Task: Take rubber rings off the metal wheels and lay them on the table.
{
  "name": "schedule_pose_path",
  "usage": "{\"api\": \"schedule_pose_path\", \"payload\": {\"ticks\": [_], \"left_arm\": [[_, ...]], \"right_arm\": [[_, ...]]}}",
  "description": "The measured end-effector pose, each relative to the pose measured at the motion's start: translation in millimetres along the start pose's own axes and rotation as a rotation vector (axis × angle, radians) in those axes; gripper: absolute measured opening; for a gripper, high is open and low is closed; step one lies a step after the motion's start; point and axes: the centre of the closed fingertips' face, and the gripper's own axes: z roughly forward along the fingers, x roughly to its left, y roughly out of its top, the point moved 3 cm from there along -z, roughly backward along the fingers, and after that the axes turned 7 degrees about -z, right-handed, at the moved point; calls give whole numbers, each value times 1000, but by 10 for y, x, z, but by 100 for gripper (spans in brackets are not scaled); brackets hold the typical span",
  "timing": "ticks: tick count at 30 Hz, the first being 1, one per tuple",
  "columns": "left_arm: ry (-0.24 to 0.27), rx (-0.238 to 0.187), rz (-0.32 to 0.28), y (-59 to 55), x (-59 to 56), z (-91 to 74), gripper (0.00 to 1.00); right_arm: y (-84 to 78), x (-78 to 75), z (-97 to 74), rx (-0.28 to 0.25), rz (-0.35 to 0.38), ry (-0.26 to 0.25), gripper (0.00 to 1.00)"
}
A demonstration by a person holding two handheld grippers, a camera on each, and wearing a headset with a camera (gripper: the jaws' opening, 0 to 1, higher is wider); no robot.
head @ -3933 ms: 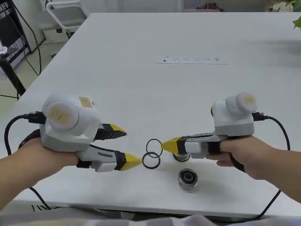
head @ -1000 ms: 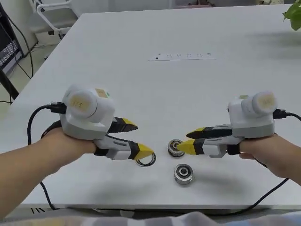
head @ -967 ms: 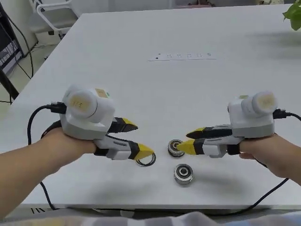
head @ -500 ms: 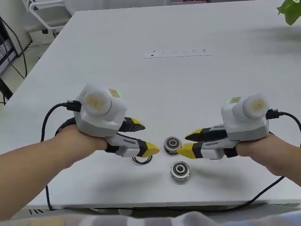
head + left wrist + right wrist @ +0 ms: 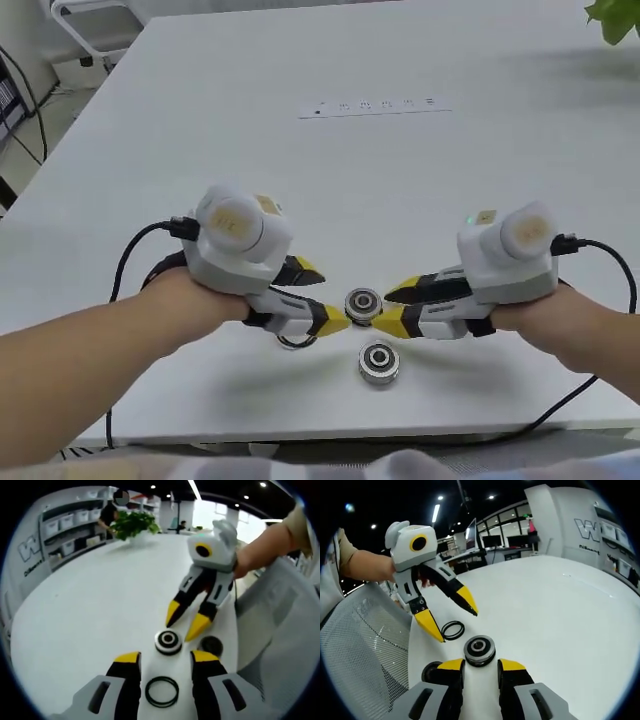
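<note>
Left claw (image 5: 332,297) at 9 o'clock and right claw (image 5: 385,306) at 3, jaws apart on both, flank a wheel (image 5: 362,302); one ring (image 5: 161,691) lies beside. Next, seemingly: pin the wheel, peel its rubber.

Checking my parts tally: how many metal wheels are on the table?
2. The first wheel sits between the left tongs and right tongs; the second wheel lies apart, nearer the person. None appears hidden.
</note>
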Motion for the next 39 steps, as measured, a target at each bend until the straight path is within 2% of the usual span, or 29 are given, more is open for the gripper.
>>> {"api": "schedule_pose_path", "payload": {"ticks": [13,21,31,33,39], "left_arm": [[-25,7,16,72,-67,171,33],[-41,19,27,71,-111,248,28],[-39,26,47,75,-111,306,20],[-33,17,60,88,-109,304,19],[-25,8,47,92,-86,298,17]], "right_arm": [[-43,-41,38,7,-24,4,19],[-50,-46,36,4,-26,1,18],[-53,-28,45,3,-30,4,16],[-43,-29,56,-1,-43,3,15],[-51,-26,54,2,-43,2,14]]}}
